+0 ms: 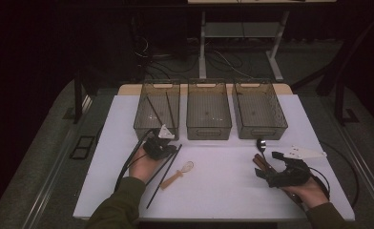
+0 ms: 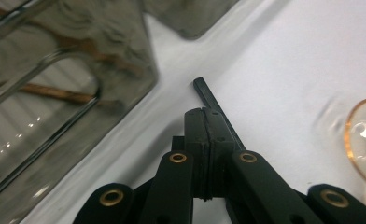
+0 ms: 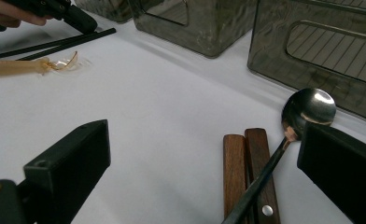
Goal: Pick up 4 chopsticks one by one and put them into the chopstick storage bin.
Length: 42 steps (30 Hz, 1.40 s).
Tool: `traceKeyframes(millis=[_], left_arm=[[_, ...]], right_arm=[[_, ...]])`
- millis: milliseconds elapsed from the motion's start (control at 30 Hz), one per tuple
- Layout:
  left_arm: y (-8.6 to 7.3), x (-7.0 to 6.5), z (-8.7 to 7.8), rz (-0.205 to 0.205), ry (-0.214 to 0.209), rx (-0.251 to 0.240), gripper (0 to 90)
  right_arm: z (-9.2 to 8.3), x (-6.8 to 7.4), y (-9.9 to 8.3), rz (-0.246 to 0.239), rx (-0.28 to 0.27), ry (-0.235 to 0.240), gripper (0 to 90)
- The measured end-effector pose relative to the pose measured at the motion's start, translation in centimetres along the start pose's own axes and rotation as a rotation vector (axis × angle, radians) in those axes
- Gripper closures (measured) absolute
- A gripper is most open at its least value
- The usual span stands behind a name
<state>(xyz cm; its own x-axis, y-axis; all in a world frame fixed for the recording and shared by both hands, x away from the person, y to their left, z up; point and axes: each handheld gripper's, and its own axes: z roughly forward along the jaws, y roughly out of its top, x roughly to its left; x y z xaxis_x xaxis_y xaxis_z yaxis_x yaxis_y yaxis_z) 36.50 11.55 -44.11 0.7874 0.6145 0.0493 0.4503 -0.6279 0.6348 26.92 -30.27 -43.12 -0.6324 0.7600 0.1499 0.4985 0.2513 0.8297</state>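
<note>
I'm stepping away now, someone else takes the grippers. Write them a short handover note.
Left gripper: shut on a black chopstick near its tip, at the front of the left bin.
Right gripper: open, around the metal spoon and wooden handles, gripping nothing.
Done: two chopsticks already in the left bin.
Left: a second black chopstick, the clear plastic spoon, the metal spoon and the wooden-handled pieces on the table.

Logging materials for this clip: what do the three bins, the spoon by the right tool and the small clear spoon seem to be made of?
Bins: smoky translucent plastic, glossy; contents show through the walls. Spoon: polished metal bowl, mirror-like reflections, on a dark thin handle. Clear spoon: likely amber-tinted plastic, see-through bowl, with a paler, opaque-looking handle.
</note>
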Motion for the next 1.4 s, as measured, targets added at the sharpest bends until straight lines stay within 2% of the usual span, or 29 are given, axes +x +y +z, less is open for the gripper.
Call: traceKeyframes(millis=[67, 133, 167, 367, 533, 600, 633, 667, 800, 867, 1000, 1100, 1133, 1200, 1333, 1400], left_arm=[[0.1, -0.1, 0.1, 0.001, -0.008, -0.004, 89.6], [0.3, -0.4, 0.2, 0.022, -0.032, -0.008, 89.6], [0.2, -0.6, 0.3, 0.009, -0.04, -0.013, 89.6], [0.2, -0.7, 0.4, 0.009, -0.058, -0.024, 89.5], [0.1, -0.3, -0.4, -0.002, -0.057, -0.046, 88.6], [-0.2, -0.2, -1.6, -0.023, -0.056, -0.077, 84.9], [-0.2, -0.2, -1.6, -0.023, -0.056, -0.077, 82.6], [-0.6, -0.3, -2.4, -0.026, -0.05, -0.088, 79.8], [-1.7, -0.7, -3.6, -0.035, -0.043, -0.09, 71.6], [-3.1, -1.2, -4.8, -0.04, -0.035, -0.086, 70.2], [-4.9, -1.9, -6.2, -0.087, -0.044, -0.101, 71.5], [-5.7, -2.2, -6.7, -0.102, -0.049, -0.099, 73.5], [-6.3, -2.5, -6.7, -0.101, -0.032, -0.072, 73.8], [-6.8, -2.7, -6.6, -0.109, -0.033, -0.058, 74.8], [-6.9, -2.7, -6.2, -0.113, -0.029, -0.036, 76.3], [-7.1, -2.6, -5.9, -0.116, -0.041, -0.023, 77.4]], right_arm=[[0.0, 0.0, 0.0, 0.0, 0.0, 0.0, 2.5], [0.0, 0.0, 0.0, 0.0, 0.0, 0.0, 2.5], [0.0, 0.0, 0.0, 0.0, 0.0, 0.0, 2.5], [0.0, 0.0, 0.0, -0.001, 0.001, 0.0, 2.5], [0.0, 0.0, 0.0, -0.003, 0.0, 0.001, 2.5], [0.0, 0.0, 0.0, -0.002, -0.001, 0.001, 2.5], [0.0, 0.0, 0.0, -0.002, -0.001, 0.0, 2.5], [0.0, 0.0, 0.0, -0.002, -0.001, -0.001, 2.5], [-0.1, 0.0, 0.0, -0.001, -0.005, -0.005, 2.5], [-0.1, 0.0, 0.0, -0.004, -0.004, -0.005, 2.5], [-0.1, 0.1, 0.0, -0.007, 0.0, -0.003, 2.5], [-0.1, 0.2, 0.0, -0.007, -0.002, -0.006, 2.5], [-0.1, 0.2, 0.1, -0.007, -0.002, -0.006, 2.5], [-0.1, 0.2, 0.1, -0.007, -0.003, -0.007, 2.5], [-0.1, 0.2, 0.1, -0.009, -0.001, -0.008, 2.5], [-0.1, 0.3, 0.1, -0.009, -0.001, -0.007, 2.5]])
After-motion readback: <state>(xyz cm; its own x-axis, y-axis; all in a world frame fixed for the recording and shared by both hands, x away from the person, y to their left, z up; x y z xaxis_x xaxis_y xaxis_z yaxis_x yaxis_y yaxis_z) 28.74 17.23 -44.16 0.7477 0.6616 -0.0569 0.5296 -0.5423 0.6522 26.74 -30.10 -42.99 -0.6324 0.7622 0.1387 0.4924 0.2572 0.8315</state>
